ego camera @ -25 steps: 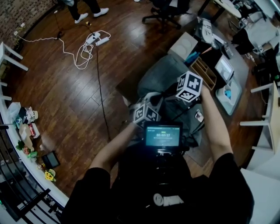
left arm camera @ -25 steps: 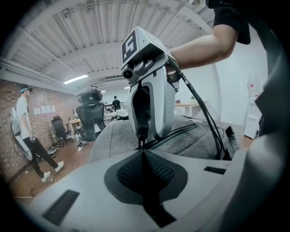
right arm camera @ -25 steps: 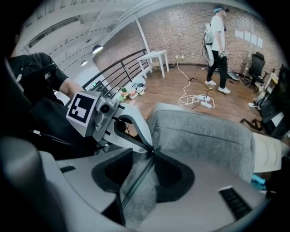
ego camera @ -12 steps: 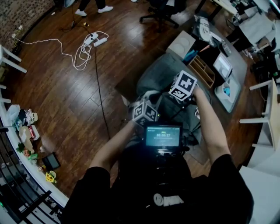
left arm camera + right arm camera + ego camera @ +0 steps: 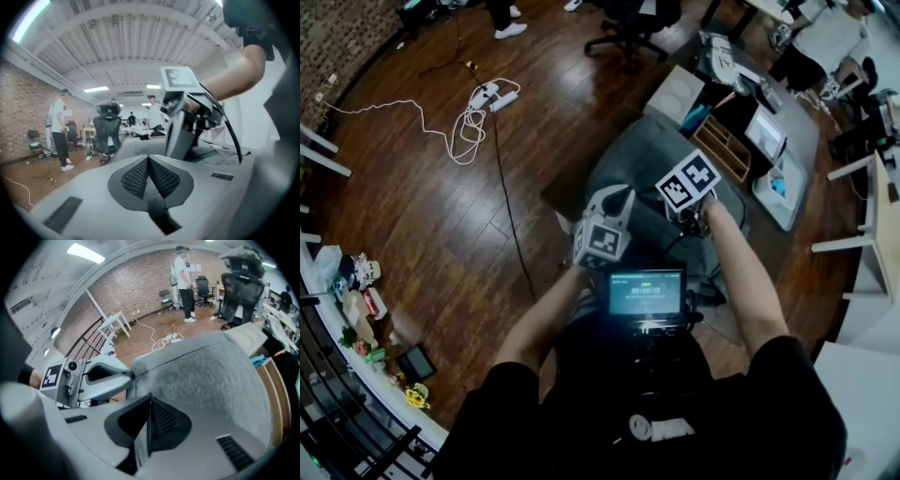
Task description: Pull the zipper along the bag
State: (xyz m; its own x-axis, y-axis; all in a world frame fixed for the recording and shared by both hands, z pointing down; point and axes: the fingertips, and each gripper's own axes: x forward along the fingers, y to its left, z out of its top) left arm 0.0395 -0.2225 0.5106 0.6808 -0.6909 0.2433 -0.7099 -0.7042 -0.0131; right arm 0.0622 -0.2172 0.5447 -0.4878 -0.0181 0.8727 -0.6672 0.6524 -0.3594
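Note:
A grey fabric bag (image 5: 645, 159) lies on the floor in front of me, with a dark zipper line (image 5: 187, 351) along its top. My left gripper (image 5: 615, 199) is shut. In the right gripper view its tip (image 5: 127, 374) pinches the bag's edge where the zipper line ends. My right gripper (image 5: 149, 398) is shut too, its tip pressed into the bag just under the zipper line, with a small dark tab nipped between the pads. In the head view its marker cube (image 5: 686, 182) hides those jaws. From the left gripper view the right gripper (image 5: 180, 117) stands close ahead.
A black cable (image 5: 508, 202) and a white power strip with cord (image 5: 478, 108) lie on the wooden floor to the left. An open case with a laptop (image 5: 764, 141) sits at the right, office chairs (image 5: 628, 23) behind. People stand at the back (image 5: 183, 282).
Both grippers have moved farther up over the bag. The right marker cube has shifted left, closer to the left gripper.

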